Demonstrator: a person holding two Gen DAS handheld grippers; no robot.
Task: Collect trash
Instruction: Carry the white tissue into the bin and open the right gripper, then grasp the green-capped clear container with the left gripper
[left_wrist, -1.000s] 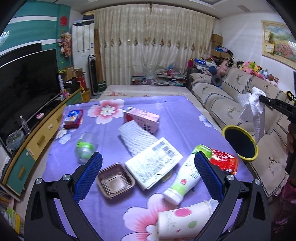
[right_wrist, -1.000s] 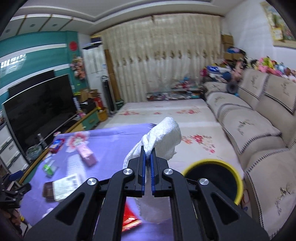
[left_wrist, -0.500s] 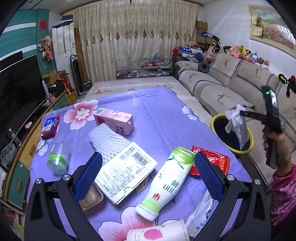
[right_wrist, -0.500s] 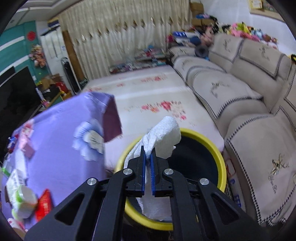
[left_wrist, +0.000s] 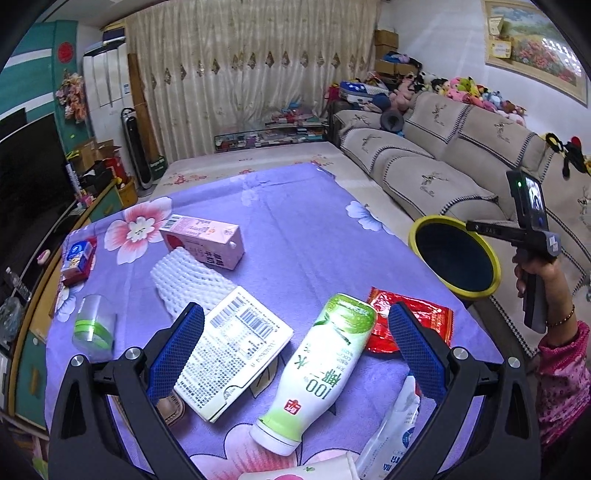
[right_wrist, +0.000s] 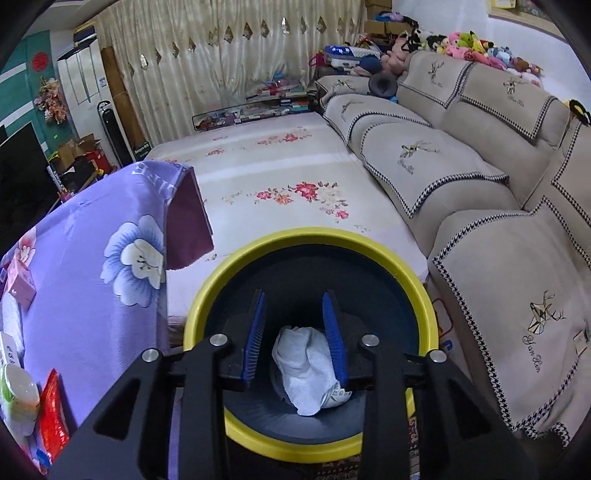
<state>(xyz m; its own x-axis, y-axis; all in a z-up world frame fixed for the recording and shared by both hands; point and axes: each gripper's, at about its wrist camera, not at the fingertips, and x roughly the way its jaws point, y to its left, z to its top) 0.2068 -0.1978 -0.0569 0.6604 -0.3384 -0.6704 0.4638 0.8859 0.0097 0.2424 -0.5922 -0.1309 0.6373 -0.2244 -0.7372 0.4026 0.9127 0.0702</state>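
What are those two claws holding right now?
Nothing. The right gripper has just been opening, and the tissue lies loose in the bin. The left gripper is open over the bottle.

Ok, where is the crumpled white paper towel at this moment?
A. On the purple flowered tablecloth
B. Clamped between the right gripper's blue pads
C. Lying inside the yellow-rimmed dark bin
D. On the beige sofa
C: the crumpled white paper towel lies down inside the yellow-rimmed dark bin, and the right gripper has just been opening, its pads clear of it.

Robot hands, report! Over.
Right gripper just opened; white tissue lies in yellow bin. Left gripper open over green bottle. Nothing blocking.
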